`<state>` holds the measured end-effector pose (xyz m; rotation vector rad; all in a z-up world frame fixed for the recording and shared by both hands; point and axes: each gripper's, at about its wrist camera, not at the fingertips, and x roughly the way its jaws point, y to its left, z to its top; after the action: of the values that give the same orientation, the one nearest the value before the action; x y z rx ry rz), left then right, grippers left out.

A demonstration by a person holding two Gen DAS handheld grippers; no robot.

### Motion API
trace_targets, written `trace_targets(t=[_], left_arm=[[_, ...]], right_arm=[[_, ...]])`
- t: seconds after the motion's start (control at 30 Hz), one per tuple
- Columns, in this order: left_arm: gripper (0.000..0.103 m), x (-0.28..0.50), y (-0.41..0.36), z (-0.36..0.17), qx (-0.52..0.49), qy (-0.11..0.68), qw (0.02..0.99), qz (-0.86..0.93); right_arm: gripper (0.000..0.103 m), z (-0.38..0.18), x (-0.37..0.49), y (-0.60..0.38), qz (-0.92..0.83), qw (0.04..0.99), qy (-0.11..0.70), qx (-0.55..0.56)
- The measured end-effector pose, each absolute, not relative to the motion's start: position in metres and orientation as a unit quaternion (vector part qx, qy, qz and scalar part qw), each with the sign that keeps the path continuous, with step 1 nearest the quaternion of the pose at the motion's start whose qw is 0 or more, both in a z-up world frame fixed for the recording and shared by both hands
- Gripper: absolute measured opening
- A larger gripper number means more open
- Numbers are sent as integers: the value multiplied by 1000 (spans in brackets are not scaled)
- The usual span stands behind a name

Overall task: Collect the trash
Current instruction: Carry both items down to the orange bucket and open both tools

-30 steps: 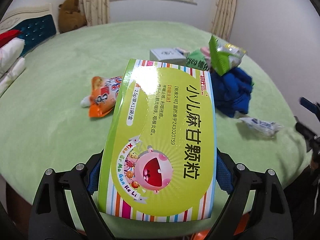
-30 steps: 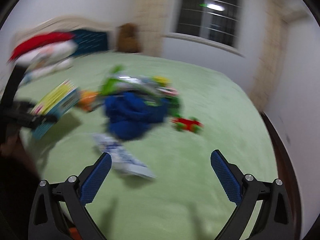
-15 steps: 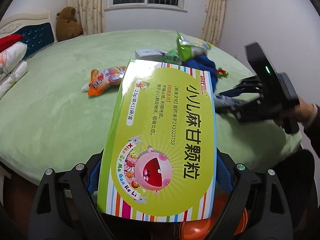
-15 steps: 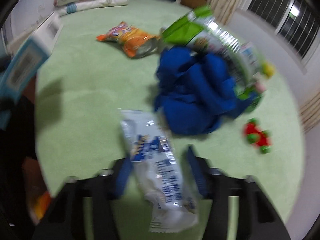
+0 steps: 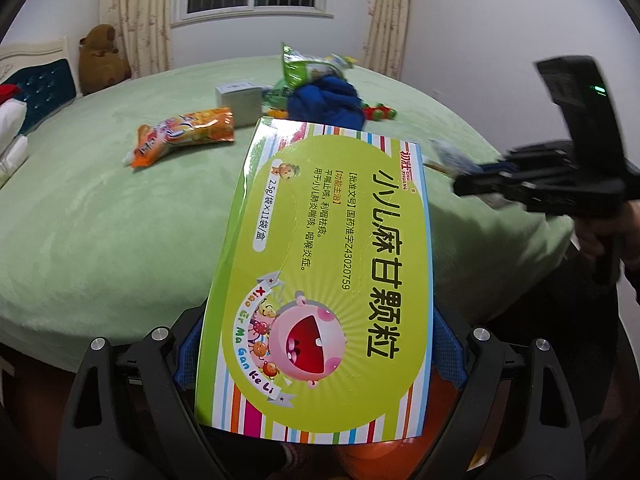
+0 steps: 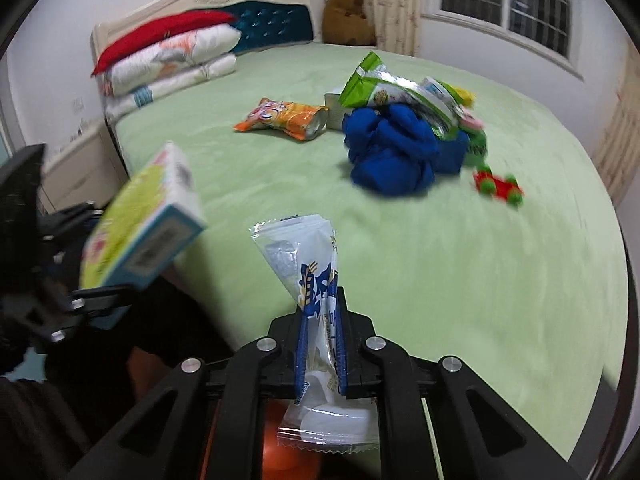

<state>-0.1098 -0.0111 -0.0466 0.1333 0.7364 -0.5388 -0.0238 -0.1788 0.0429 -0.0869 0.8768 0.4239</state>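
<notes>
Green bedding [image 6: 420,264] fills the room, litter scattered at its far side: an orange snack bag [image 6: 286,118], a green packet [image 6: 384,88] atop a blue cloth [image 6: 394,154]. My right gripper [image 6: 322,354] is pressed together, pinching a clear wrapper [image 6: 304,256]. My left gripper [image 5: 316,348], spread wide, clamps a medicine box [image 5: 328,272]. Both loads hang near the bed's edge, so I judge this the carry-off step. Something orange [image 6: 280,448] shows below, maybe the bin; next comes lining up above it and letting go.
</notes>
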Motion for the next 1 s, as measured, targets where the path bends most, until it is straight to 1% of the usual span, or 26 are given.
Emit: trace_targets(t=[0.13,0.4,0.77,1.0], left_arm=[[86,-127,-17,-52,77,363,886,-277],[86,-151,-34,-70,99,382,867,-304],[86,-175,-51,-98,136,425,829,-336],[86,-168,-58,-109,146,458,805,-346]], right_arm=[[13,37,-69,-180,199,878,436,5],[13,-3,-109,-175,182,861,474,26],[13,-45,-125,-170,187,828,527,26],[14,-73,-120,-162,197,806,559,20]])
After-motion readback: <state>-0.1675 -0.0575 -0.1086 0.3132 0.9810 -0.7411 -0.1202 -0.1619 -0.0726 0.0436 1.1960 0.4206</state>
